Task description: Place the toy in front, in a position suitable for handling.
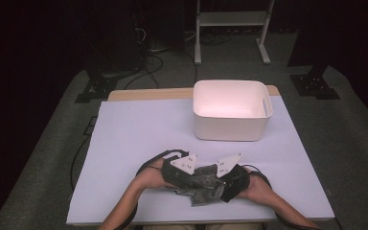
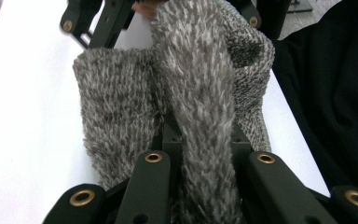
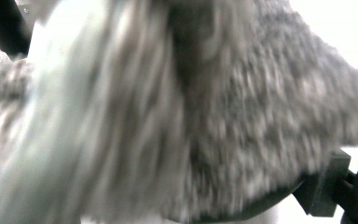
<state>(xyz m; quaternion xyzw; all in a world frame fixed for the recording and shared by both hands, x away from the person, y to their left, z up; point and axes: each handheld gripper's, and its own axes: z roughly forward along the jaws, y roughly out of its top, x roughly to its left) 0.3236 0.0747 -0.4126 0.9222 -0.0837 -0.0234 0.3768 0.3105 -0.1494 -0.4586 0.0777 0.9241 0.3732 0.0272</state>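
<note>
A grey knitted cloth (image 1: 202, 184) lies bunched at the 6 o'clock edge of the surface (image 1: 139, 134), a table spread with a white sheet, right in front of the person. Both grippers are at it. The left gripper (image 1: 188, 173) sits at the cloth's 9 o'clock side, held in the left hand (image 1: 159, 175), and the right gripper (image 1: 226, 178) sits at its 3 o'clock side, held in the right hand (image 1: 255, 186). The two tilt in toward each other, each with a grey three-cornered plate on top, and black cables trail back from them along the forearms.

In the left gripper view the cloth (image 2: 186, 93) rises as a thick fuzzy fold from between the two black fingers (image 2: 151, 182), which are clenched on it; the rest of the knit drapes away toward 11 o'clock and 2 o'clock over the white sheet, and the other gripper's black frame shows at 12 o'clock.

In the right gripper view the cloth (image 3: 205, 116) hangs very close to the camera and is blurred. It hides the fingers, so whether they press on the knit or stand released cannot be told.

A white bin (image 1: 232, 109) stands on the surface at 1 o'clock from the cloth, well apart from it, toward the far edge. Its inside looks bare as far as can be seen.
</note>
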